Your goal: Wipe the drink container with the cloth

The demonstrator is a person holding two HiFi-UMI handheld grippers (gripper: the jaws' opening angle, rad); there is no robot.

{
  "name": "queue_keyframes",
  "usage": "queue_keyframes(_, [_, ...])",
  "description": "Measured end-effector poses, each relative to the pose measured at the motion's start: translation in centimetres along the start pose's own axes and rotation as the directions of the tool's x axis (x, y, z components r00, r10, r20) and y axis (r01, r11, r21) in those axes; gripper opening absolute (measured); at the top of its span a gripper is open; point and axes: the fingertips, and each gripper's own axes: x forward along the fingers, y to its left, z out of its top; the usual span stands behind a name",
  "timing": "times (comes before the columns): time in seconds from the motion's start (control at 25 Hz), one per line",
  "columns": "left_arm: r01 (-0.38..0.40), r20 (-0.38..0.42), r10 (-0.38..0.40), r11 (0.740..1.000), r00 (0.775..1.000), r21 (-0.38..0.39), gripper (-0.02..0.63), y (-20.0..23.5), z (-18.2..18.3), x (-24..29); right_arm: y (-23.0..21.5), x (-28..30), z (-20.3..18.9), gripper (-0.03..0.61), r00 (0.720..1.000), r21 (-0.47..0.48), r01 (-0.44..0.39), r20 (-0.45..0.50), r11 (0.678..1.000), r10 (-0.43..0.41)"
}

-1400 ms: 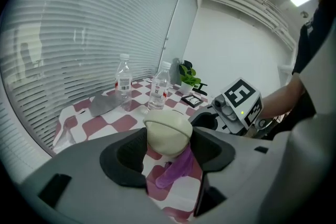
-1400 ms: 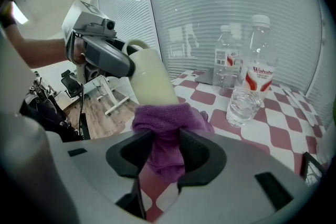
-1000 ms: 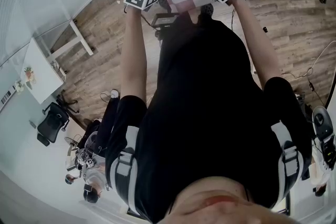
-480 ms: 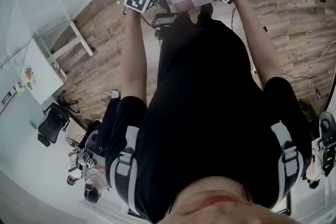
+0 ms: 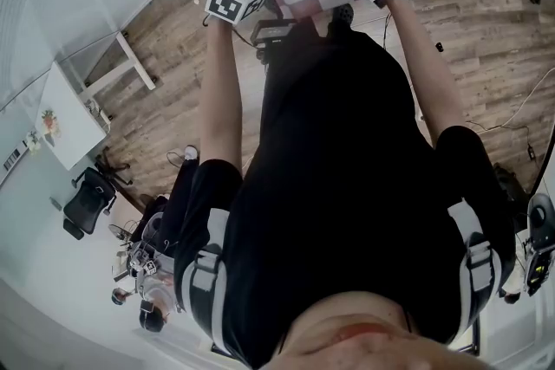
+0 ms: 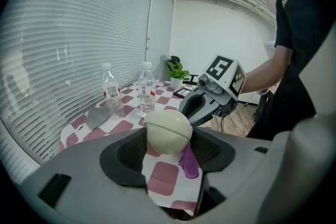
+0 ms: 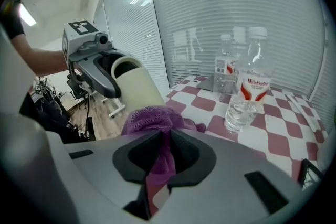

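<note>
Cream drink container (image 6: 168, 131) seen only end-on in the left gripper view: a rounded dome, the rest of its length hidden behind that end. No telling from any view which end carries the opening. Most of the head view blocked by the person's dark torso, with both grippers crowded small against its top edge.

Little readable print: red script on the white-and-red label of the nearer water bottle (image 7: 247, 94), seemingly "Wahaha". Label of the second bottle (image 7: 224, 72) behind it too blurred to read.

Clamped between the jaws of the left gripper (image 6: 168, 153), which stand wide with pads against its sides: the container, held in the air above the near edge of the checked tabletop (image 7: 294, 128). Closing at this moment on a fold of the purple cloth (image 7: 152, 120): the jaws of the right gripper (image 7: 164, 153), nearly together, the pinched fold hanging down between them. Rest of the cloth bunched in front of those jaws, right up against the container's side — touching or just beside, hard to tell. Both bottles upright toward the tabletop's edge by the window blinds.
</note>
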Motion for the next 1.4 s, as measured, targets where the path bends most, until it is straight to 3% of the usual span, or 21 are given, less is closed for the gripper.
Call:
queue_keyframes(0.32, [-0.009, 0.036, 0.009, 1.000, 0.999, -0.011, 0.279, -0.2, 0.7, 0.6, -2.3, 0.6, -3.0, 0.051, 0.994, 0.063, 0.095, -0.065, 0.993, -0.091])
queue_keyframes(0.52, [-0.006, 0.043, 0.006, 1.000, 0.999, -0.003, 0.279, -0.3, 1.2, 0.9, -4.2, -2.7, -1.2, 0.046, 0.984, 0.120, 0.166, 0.037, 0.979, -0.172])
queue_keyframes(0.96, [-0.012, 0.057, 0.012, 1.000, 0.998, 0.006, 0.279, -0.6, 2.5, 1.7, -5.9, -10.8, 3.4, 0.046, 0.931, 0.186, 0.252, 0.222, 0.950, -0.291])
queue_keyframes(1.4, [-0.052, 0.079, 0.047, 0.997, 0.996, 0.063, 0.281, -1.6, 5.1, 4.3, -5.9, -14.9, 3.7, 0.046, 0.905, 0.214, 0.283, 0.262, 0.935, -0.334])
